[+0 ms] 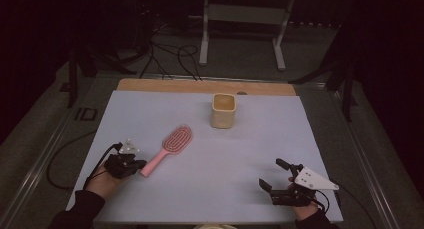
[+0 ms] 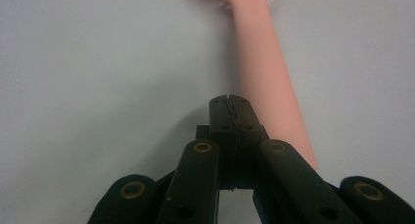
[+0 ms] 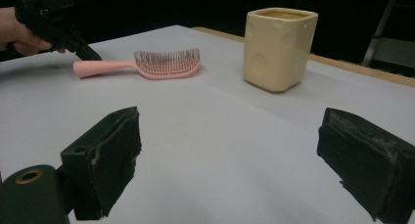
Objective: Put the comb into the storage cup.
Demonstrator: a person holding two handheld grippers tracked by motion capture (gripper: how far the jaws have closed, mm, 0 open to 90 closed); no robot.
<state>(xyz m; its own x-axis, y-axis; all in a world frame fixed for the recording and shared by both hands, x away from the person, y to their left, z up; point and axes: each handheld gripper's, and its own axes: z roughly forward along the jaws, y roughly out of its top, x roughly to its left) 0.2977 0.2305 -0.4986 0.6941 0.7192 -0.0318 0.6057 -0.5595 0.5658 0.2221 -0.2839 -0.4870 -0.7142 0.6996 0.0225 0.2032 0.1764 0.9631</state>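
Observation:
A pink hairbrush (image 1: 171, 145) lies on the pale table sheet (image 1: 210, 154), bristles up, its handle pointing toward the front left. My left gripper (image 1: 140, 164) rests at the handle's end. In the left gripper view its jaws (image 2: 230, 104) are pressed together with nothing between them, and the pink handle (image 2: 266, 82) runs along their right side. A cream square cup (image 1: 223, 110) stands upright toward the back. My right gripper (image 1: 272, 173) sits at the front right, jaws wide open and empty. The right gripper view (image 3: 230, 155) looks across at the brush (image 3: 156, 63) and the cup (image 3: 278, 48).
A wooden strip (image 1: 205, 86) borders the table's far edge. Beyond it are cables (image 1: 170, 54) on the floor and a white stand frame (image 1: 245, 19). Bare sheet lies between the two grippers. The person's left hand (image 3: 19, 31) holds the left gripper's body (image 3: 51, 23).

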